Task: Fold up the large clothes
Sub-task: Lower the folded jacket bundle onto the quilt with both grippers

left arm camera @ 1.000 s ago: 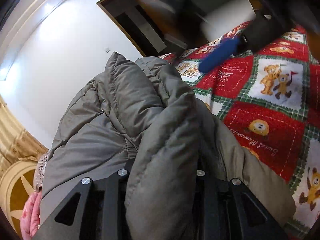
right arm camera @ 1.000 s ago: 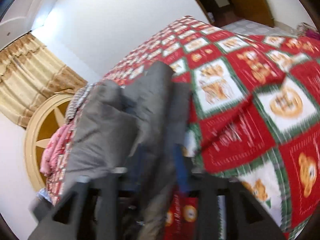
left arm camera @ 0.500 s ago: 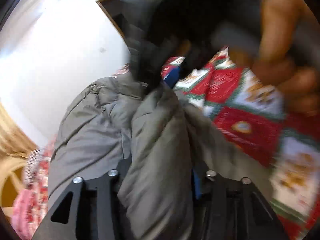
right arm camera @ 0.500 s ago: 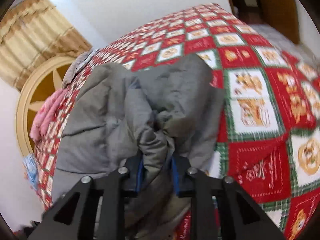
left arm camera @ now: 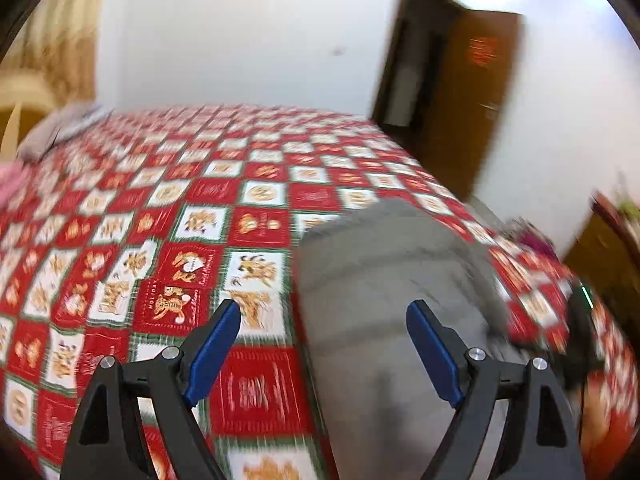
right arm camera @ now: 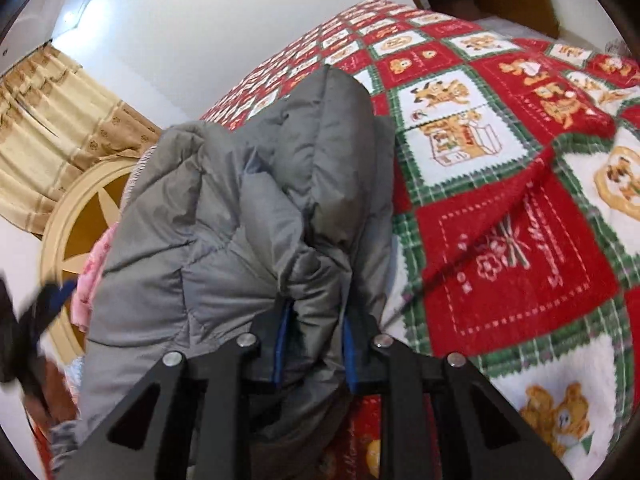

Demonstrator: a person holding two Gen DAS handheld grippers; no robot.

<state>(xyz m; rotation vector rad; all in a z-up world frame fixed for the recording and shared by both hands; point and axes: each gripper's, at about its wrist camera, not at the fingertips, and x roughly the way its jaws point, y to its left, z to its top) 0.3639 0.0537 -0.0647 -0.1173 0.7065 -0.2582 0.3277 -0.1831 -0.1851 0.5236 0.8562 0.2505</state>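
Currently my right gripper (right arm camera: pixel 314 350) clamps a bunch of the grey padded jacket (right arm camera: pixel 240 216) at 6 o'clock on the quilted bed (right arm camera: pixel 520 240), while my left gripper (left arm camera: pixel 324 344), jaws opening and empty, risks letting the fold slump.

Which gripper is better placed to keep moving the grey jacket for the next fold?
Right. The right gripper has a fold of the grey puffer jacket pinched between its fingers; the left gripper is opening, nothing between its fingers.
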